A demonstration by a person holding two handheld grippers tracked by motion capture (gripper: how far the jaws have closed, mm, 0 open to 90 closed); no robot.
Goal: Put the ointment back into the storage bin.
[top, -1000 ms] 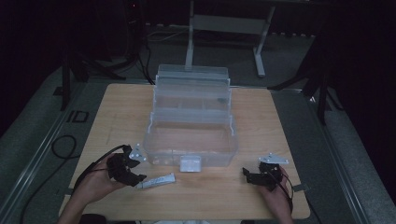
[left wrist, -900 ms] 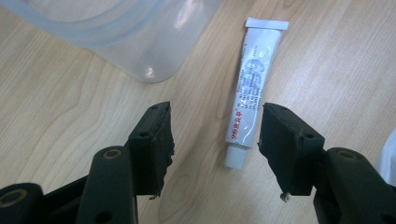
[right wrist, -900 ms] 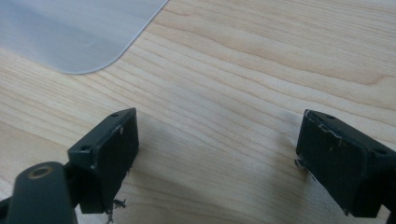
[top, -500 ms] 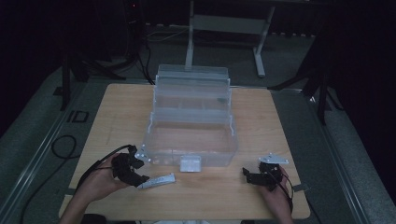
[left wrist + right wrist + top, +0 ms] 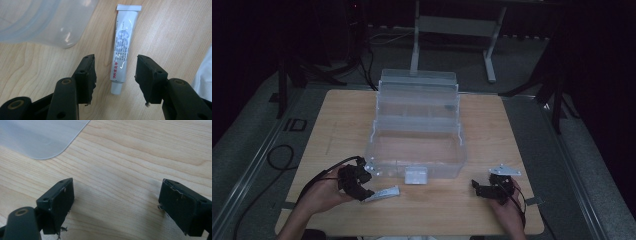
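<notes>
A small white tube [image 5: 123, 47] with a white cap lies flat on the wooden table [image 5: 342, 125], just in front of the clear box's left corner; in the high view the tube [image 5: 383, 193] sits at my left gripper's tips. My left gripper [image 5: 115, 75] straddles the tube's cap end, and its jaws have just been closing, with a gap still on both sides of the tube. My right gripper [image 5: 116, 205] stands wide open low over bare wood; in the high view the right gripper [image 5: 479, 190] is at the table's front right.
A clear plastic tiered box [image 5: 417, 135] stands open in the table's middle, its latch [image 5: 416, 175] facing the front edge. Its rounded corner [image 5: 50, 27] lies close beyond the left jaws. A cable [image 5: 277, 160] loops on the floor at the left.
My left gripper has shifted a little to the right up to the tube, and its jaws have narrowed around it. The right gripper has stayed in place.
</notes>
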